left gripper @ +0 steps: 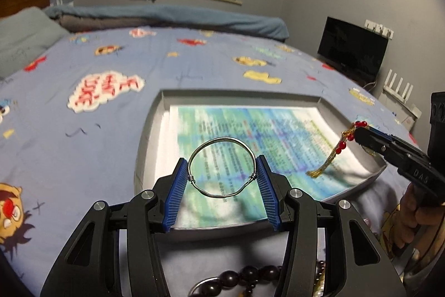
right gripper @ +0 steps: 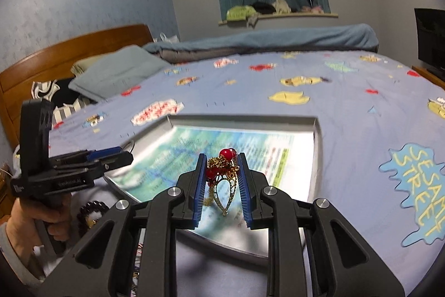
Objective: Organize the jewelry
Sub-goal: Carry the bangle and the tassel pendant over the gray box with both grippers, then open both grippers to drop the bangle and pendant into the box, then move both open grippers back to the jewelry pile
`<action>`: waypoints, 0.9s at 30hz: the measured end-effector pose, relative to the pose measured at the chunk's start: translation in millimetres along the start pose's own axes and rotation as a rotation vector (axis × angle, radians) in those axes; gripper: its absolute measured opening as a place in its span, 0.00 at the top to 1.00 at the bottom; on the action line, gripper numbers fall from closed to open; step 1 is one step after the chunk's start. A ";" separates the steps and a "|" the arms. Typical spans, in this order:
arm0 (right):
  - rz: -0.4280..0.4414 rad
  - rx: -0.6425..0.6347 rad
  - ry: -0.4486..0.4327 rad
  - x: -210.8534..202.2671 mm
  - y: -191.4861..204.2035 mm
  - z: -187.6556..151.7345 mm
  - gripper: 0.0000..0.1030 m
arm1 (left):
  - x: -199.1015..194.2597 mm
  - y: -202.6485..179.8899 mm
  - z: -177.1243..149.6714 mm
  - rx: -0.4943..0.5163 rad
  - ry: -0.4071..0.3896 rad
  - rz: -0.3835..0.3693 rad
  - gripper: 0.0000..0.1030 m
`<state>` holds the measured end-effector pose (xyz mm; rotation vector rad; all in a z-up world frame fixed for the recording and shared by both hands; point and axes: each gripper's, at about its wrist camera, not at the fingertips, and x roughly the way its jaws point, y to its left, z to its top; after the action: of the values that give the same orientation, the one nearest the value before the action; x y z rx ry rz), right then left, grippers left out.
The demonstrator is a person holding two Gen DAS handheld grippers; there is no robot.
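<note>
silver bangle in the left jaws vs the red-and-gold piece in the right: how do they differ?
The silver bangle is a plain wire hoop; the red-and-gold ornament is ornate, with red beads and a gold tassel. The bangle spans widely parted jaws; the ornament sits between narrowly set ones. The bangle is rigid; the ornament's tassel dangles. Both are held above the gray tray.

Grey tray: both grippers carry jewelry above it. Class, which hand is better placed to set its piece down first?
Probably the left: the left gripper holds its silver bangle over the middle of the grey tray; the right gripper's red-beaded gold ornament hangs near the edge.
</note>
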<state>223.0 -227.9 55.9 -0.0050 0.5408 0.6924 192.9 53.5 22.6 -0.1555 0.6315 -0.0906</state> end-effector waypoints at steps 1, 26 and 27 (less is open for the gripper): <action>-0.006 -0.004 0.012 3.3 0.8 -1.6 0.79 | 2.9 0.8 -1.0 -0.001 0.013 0.001 0.50; -0.006 -0.039 -0.117 -60.0 15.8 -31.9 0.45 | -56.0 5.9 -31.3 0.005 -0.129 0.075 0.24; -0.006 -0.033 -0.121 -63.9 15.5 -34.7 0.43 | -58.5 6.5 -33.9 0.001 -0.129 0.076 0.22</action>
<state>156.4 -260.8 59.0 0.0041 0.4129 0.6913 126.0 63.6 28.5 -0.1351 0.5083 -0.0073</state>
